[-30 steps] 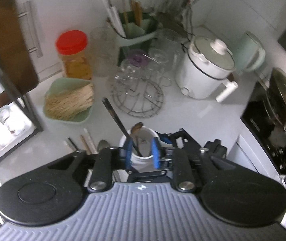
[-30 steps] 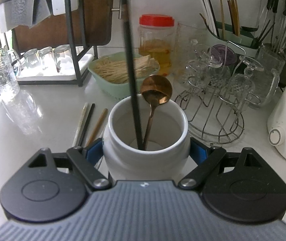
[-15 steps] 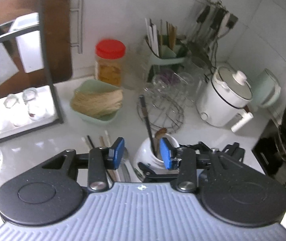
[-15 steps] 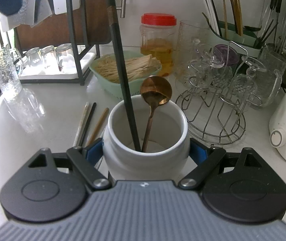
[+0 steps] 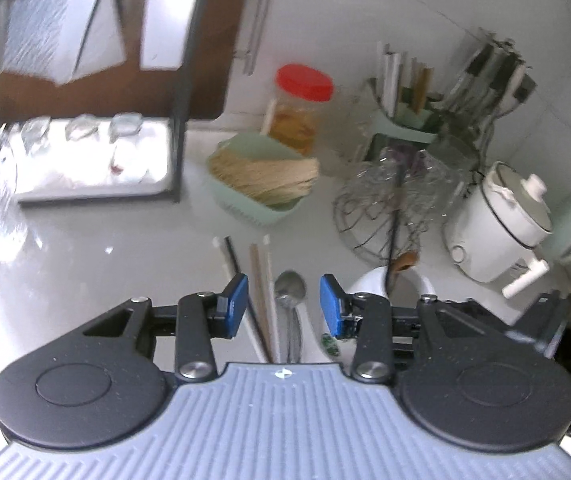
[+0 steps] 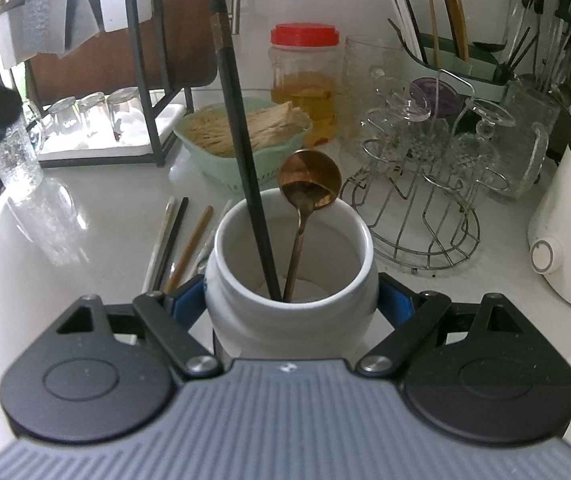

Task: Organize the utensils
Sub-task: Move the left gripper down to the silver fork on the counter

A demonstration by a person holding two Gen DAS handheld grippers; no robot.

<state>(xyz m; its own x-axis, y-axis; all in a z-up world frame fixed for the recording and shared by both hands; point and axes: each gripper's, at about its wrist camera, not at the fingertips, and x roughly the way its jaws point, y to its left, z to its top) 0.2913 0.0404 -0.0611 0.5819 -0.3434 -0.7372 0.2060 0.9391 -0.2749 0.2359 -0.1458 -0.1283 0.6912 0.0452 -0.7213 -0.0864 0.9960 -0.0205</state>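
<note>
White crock holding a black chopstick and a copper-brown spoon. Clear jar with red lid and amber contents; pale green basket of straw-coloured sticks. Blue pads on black gripper fingers; white counter, silver spoon.

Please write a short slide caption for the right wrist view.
Right gripper holds a white jar containing a black chopstick and copper spoon.
</note>
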